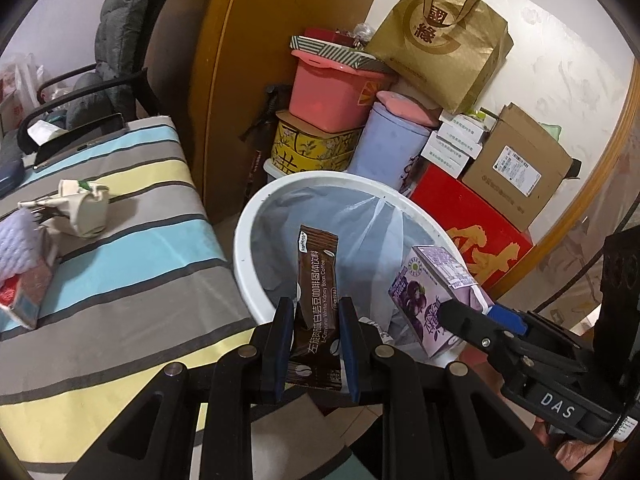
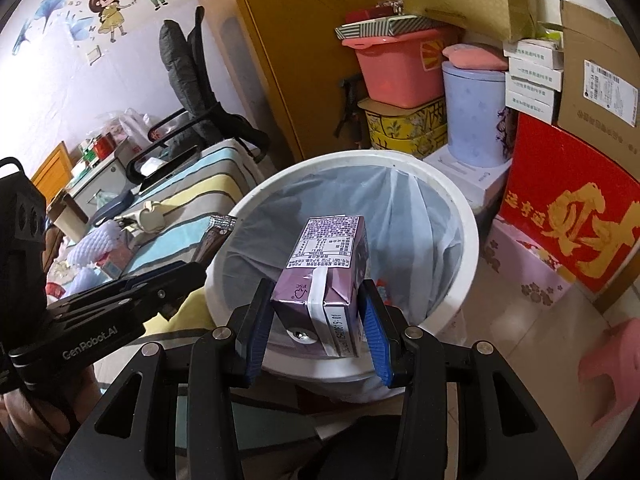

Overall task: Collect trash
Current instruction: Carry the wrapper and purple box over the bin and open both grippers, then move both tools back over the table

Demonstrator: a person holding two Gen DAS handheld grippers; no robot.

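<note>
The left hand-held gripper point(image 1: 314, 344) clamps a brown coffee sachet point(image 1: 316, 308) upright over the white trash bin point(image 1: 256, 216), which has a clear liner. At right, the right hand-held gripper point(image 1: 464, 312) grips a purple drink carton point(image 1: 424, 296) above the bin's rim. Crumpled paper point(image 1: 76, 208) lies on the striped cushion point(image 1: 132, 240).

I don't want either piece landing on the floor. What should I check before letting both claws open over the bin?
1. Left claw shut on brown coffee sachet: ok.
2. Right claw shut on purple drink carton: ok.
3. Carton over the round white bin: ok.
4. Sachet over the bin's mouth: its top is; its lower end is near the rim, cannot tell.
5. Clear bag liner open, with room inside: ok.
6. Claws clear of each other: ok.
</note>
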